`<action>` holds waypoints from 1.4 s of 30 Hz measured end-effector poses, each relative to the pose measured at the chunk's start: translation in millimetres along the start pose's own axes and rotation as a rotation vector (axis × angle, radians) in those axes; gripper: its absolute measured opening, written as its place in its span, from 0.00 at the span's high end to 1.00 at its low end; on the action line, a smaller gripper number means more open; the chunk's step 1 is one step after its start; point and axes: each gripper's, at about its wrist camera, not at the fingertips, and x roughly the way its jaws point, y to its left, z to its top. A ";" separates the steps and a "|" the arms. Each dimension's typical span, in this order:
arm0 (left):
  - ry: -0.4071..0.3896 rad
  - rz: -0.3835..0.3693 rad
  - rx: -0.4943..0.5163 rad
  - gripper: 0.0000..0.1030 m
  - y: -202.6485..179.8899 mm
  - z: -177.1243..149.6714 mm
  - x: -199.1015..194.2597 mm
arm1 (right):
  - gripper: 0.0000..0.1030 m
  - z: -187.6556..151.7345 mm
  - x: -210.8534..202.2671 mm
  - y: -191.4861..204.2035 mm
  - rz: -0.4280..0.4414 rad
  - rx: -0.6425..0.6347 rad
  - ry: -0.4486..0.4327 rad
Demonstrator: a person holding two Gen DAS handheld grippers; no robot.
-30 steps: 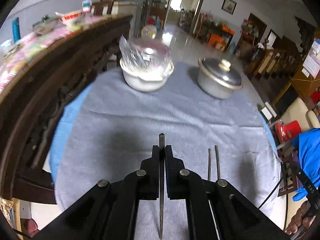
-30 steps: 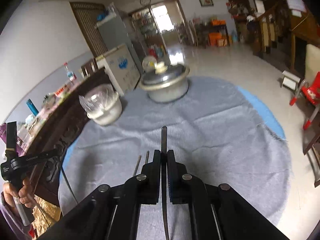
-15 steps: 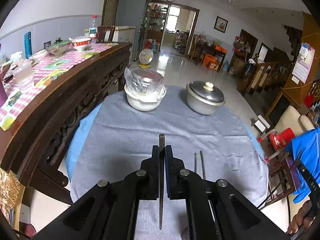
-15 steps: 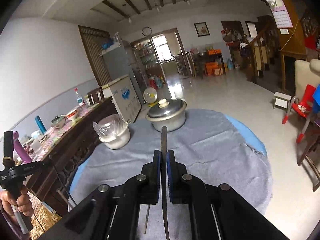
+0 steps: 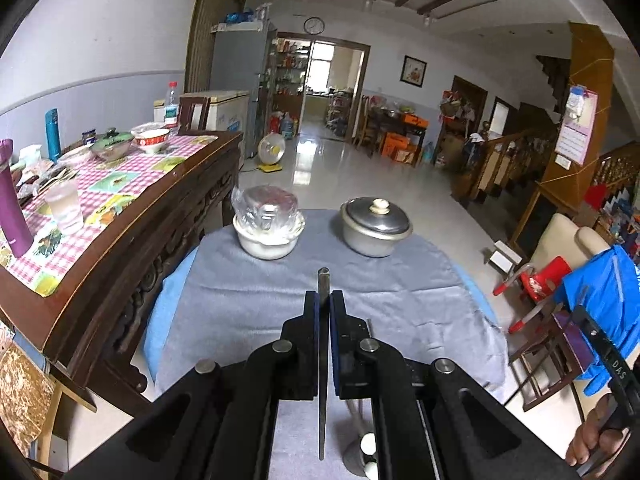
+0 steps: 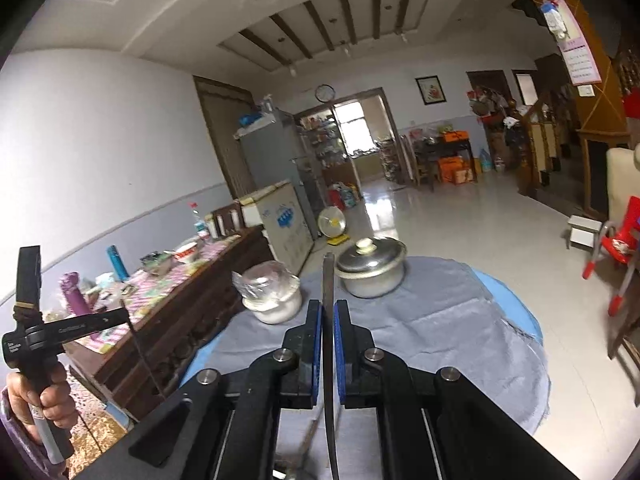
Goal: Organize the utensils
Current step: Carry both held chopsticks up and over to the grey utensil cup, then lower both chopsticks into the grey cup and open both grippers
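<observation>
My left gripper (image 5: 324, 304) is shut on a thin flat metal utensil (image 5: 323, 280), seen edge-on. Its tip sticks out past the fingertips and its other end hangs below the jaws. My right gripper (image 6: 328, 312) is shut on a similar metal utensil (image 6: 328, 276), which runs up past the fingertips. Both grippers hover well above the round table's grey cloth (image 5: 400, 288). More metal utensils (image 5: 360, 436) lie on the cloth under the left gripper, mostly hidden by it. In the right wrist view they show as utensils (image 6: 308, 440) low between the arms.
At the table's far edge stand a white pot covered in plastic (image 5: 268, 224) and a lidded metal pot (image 5: 376, 228). A dark wooden sideboard (image 5: 120, 216) with a checked cloth and dishes runs along the left. A red chair (image 5: 536, 280) stands to the right.
Both grippers have risen and drawn back from the table, each still holding its utensil. The views have tilted up, so the pots look smaller and the loose utensils sit lower.
</observation>
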 end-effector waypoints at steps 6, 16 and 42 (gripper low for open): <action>-0.029 -0.046 0.013 0.95 -14.0 2.0 -20.0 | 0.94 -1.4 -1.9 23.6 0.059 -0.002 -0.008; -0.073 -0.150 -0.020 0.95 -35.7 -9.4 -14.1 | 0.93 -29.3 31.1 53.7 0.089 0.002 0.023; -0.065 -0.115 0.015 0.85 -49.8 -81.7 -0.5 | 0.93 -77.4 30.6 47.7 0.117 0.029 0.109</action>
